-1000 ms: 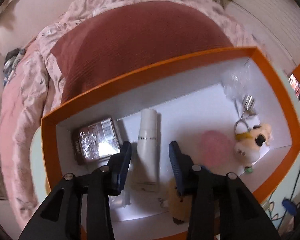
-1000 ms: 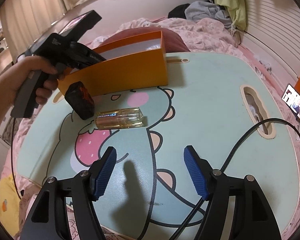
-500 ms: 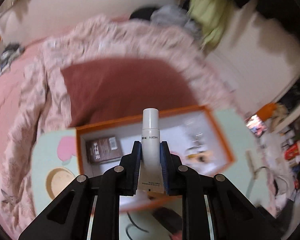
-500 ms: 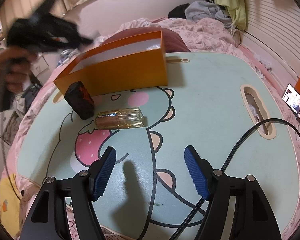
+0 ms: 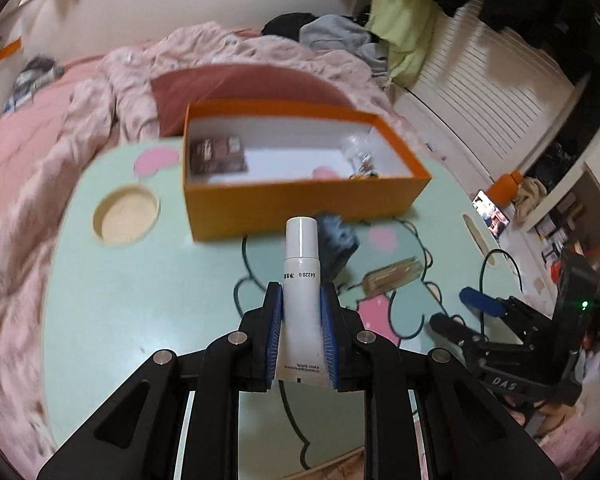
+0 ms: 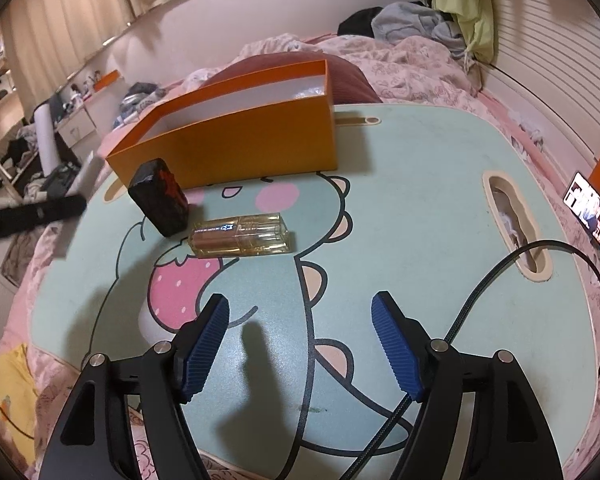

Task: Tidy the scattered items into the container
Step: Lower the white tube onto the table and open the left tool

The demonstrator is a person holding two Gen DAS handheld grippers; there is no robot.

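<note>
My left gripper (image 5: 300,300) is shut on a white tube (image 5: 302,280), held cap forward above the mint table, on the near side of the orange box (image 5: 300,204). The box holds a brown packet (image 5: 218,156), a pink item (image 5: 326,171) and a small keyring toy (image 5: 362,168). In front of the box (image 6: 240,148) a black item (image 6: 160,196) stands beside an amber glass bottle (image 6: 242,236) lying on its side. My right gripper (image 6: 302,312) hovers low over the table short of the bottle, its jaws opening with nothing between them. It also shows in the left wrist view (image 5: 460,314).
The cartoon-printed table (image 6: 400,184) has a round cup hole (image 5: 125,220) at the left and a slot (image 6: 516,228) at the right, with a black cable (image 6: 500,288) running out of it. A lit phone (image 6: 590,210) lies right of the table. Pink bedding (image 5: 40,160) surrounds it.
My left gripper shut on the white tube inside the box, lifted it out and drew back over the table. The right gripper stayed put and its jaws widened slightly.
</note>
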